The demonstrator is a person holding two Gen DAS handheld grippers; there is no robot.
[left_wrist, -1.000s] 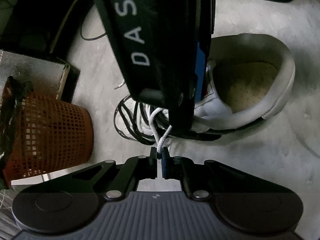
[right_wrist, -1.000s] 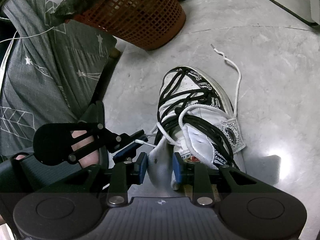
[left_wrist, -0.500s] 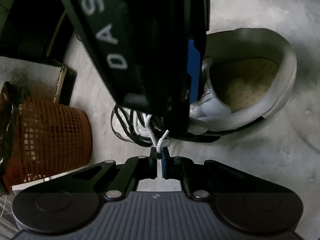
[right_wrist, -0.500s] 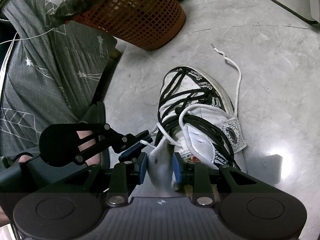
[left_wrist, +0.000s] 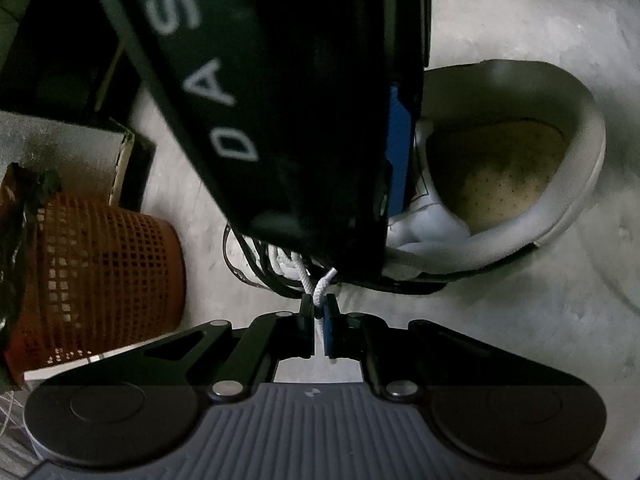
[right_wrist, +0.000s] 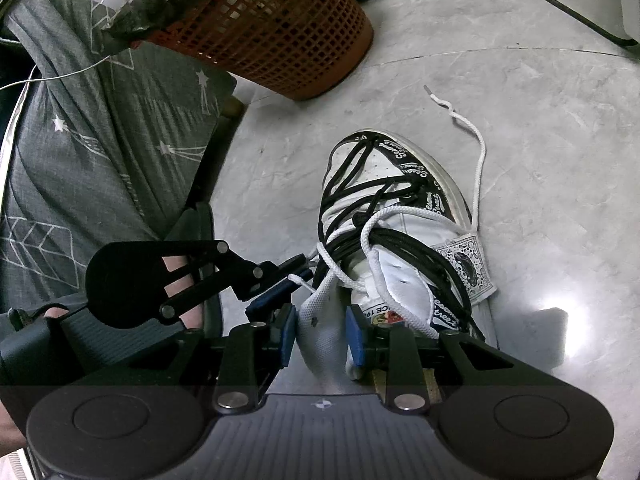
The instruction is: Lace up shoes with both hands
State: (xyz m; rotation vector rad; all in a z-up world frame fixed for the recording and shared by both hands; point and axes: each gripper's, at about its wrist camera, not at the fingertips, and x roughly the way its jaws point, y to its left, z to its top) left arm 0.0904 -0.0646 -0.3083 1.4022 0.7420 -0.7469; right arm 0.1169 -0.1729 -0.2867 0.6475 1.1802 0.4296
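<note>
Two wrist views of a white high-top sneaker (right_wrist: 400, 280) standing on a grey marbled floor (right_wrist: 540, 140), part-laced with a black lace (right_wrist: 404, 240) and a white lace (right_wrist: 372, 224).

Left gripper (left_wrist: 319, 312): clenched on a doubled strand of the white lace, which runs up from its pads toward 12 o'clock and vanishes under the right gripper's black body.

Right gripper (right_wrist: 321, 330): its blue pads bracket the shoe's white mesh tongue (right_wrist: 320, 316). Whether they press on the tongue cannot be told.

Change over the last second: in the left view the right gripper's body now fills more of the upper frame and the sneaker's collar (left_wrist: 520, 208) sits lower, at 3 o'clock. The pinched lace looks shorter and tauter. The right view is almost unchanged.

Reading: slack is probably being drawn out of the white lace while the tongue is steadied, so lacing is midway. The free lace end (right_wrist: 440, 102) lies loose on the floor at 1 o'clock of the toe. An orange mesh basket (right_wrist: 280, 28) stands beyond, at 11 o'clock.
</note>
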